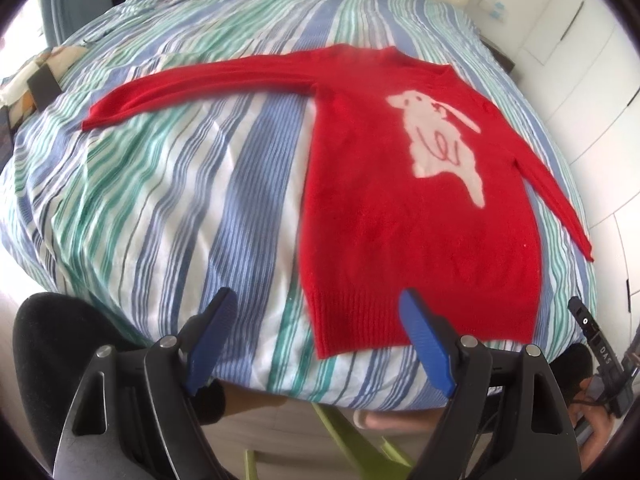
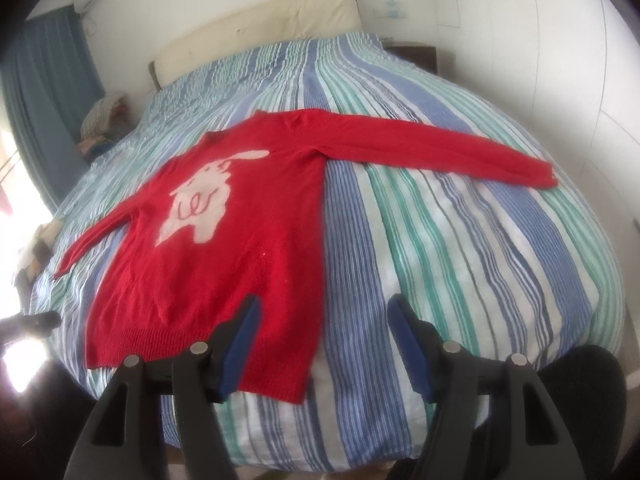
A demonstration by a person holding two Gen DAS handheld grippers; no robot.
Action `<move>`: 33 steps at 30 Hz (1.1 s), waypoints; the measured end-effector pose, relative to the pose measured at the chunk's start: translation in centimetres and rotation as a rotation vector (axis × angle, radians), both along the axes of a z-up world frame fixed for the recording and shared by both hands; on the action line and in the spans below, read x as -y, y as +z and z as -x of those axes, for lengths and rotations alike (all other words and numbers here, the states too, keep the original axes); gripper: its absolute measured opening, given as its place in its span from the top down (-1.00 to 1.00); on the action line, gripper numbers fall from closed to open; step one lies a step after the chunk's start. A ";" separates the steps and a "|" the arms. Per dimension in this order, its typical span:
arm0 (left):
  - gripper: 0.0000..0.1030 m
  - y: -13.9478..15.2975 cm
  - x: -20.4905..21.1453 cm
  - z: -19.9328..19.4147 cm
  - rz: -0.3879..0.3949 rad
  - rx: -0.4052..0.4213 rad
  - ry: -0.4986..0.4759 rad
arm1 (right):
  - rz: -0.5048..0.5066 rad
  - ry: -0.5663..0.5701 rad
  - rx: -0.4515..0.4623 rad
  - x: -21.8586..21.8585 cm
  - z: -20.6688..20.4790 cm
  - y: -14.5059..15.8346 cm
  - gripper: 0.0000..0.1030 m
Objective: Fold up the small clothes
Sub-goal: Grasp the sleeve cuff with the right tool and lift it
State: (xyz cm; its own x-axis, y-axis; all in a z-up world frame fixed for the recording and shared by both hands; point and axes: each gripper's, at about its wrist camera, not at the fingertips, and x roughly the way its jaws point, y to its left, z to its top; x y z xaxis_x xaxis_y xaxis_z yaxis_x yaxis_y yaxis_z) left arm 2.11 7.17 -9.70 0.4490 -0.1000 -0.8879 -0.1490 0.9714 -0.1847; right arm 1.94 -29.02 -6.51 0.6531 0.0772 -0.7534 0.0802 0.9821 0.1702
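A red sweater (image 1: 420,220) lies flat, face up, on a bed (image 1: 180,200) covered in blue, green and white stripes. Its front carries a pale rabbit motif (image 1: 438,144) with red looping stitching; no words can be read there. One sleeve stretches out sideways, the other slants along the body. The left claw (image 1: 316,308) hangs released above the ribbed hem's corner. The right claw (image 2: 324,316) is likewise released, gripping nothing, over the hem's other corner. Elsewhere, the only legible lettering is "DAS" on a dark device (image 1: 600,344) at the left view's edge.
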 end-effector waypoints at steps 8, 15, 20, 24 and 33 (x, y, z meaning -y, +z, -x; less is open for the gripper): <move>-0.69 1.0 -1.8 -1.1 0.013 0.032 0.046 | -0.093 0.037 0.011 2.5 -2.9 1.5 -0.26; -0.77 0.2 -1.6 -3.1 -0.021 0.074 0.070 | -0.384 -0.175 0.031 13.3 -7.4 2.4 -0.30; -0.77 -1.5 -1.9 -2.8 -0.002 0.046 0.082 | -0.721 -0.431 -0.020 21.8 -8.1 -2.8 -0.30; -0.77 -2.6 -2.2 -2.2 -0.040 0.014 0.083 | -0.723 -0.536 -0.027 25.9 -8.8 -5.5 -0.29; -0.77 -4.4 -2.8 -1.8 -0.060 -0.003 0.117 | -0.698 -0.623 0.020 31.1 -12.5 -7.3 0.40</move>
